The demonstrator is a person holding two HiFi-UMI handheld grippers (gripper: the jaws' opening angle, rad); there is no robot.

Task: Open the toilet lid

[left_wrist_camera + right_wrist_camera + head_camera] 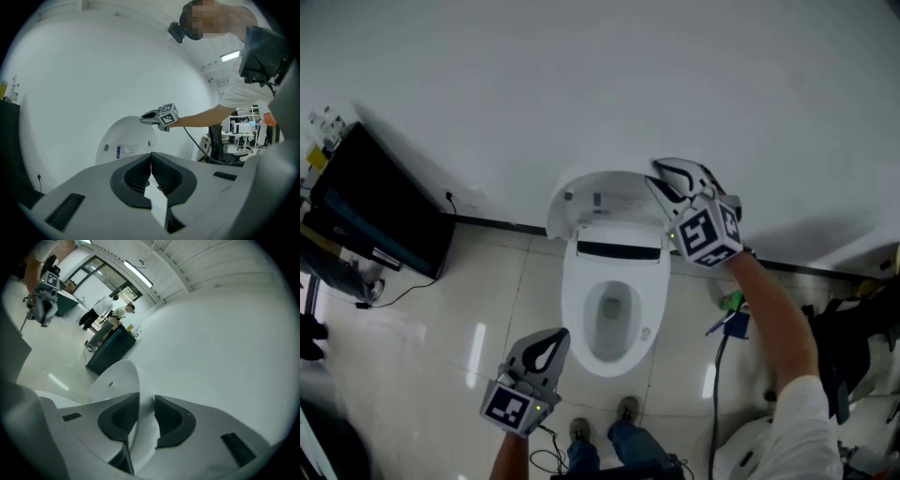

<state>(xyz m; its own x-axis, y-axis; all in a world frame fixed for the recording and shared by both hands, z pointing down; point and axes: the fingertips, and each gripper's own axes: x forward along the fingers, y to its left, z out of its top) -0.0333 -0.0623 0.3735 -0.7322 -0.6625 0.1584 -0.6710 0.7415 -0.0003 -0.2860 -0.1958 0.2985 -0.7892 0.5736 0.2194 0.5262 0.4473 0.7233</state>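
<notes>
1. The left gripper (549, 337) is nearest in the head view, low in the picture over the tiled floor (469, 309), in front of the toilet and a little to its left, touching nothing.
2. In its own view the left gripper (151, 161) has its two dark pads pressed together along one thin line, with nothing between them, and it looks across at the raised lid.
3. Just below it in the head view are the person's shoes (578, 429), toes toward the toilet bowl (577, 309).
4. The toilet lid (600, 202) is up – it stands behind the bowl, close to the white wall (581, 75), its inner face turned to the room.
5. That inner face carries a small label (124, 151) (the print is too small to read).
6. The right gripper (664, 178) is at the lid's upper right edge, at the end of a bare forearm in a white sleeve (802, 412).
7. In the right gripper view the lid (117, 378) is seen edge-on and its thin rim runs between the pads – the right gripper (146, 401) is narrowed onto that rim and holds it.
8. The left gripper view shows the same grip from the front: the right gripper (146, 117) sits on top of the lid (126, 140).
9. A black cabinet (384, 202) stands against the wall well to the left of the toilet.
10. A dark cable (717, 375) trails across the floor to the right of the bowl.
</notes>
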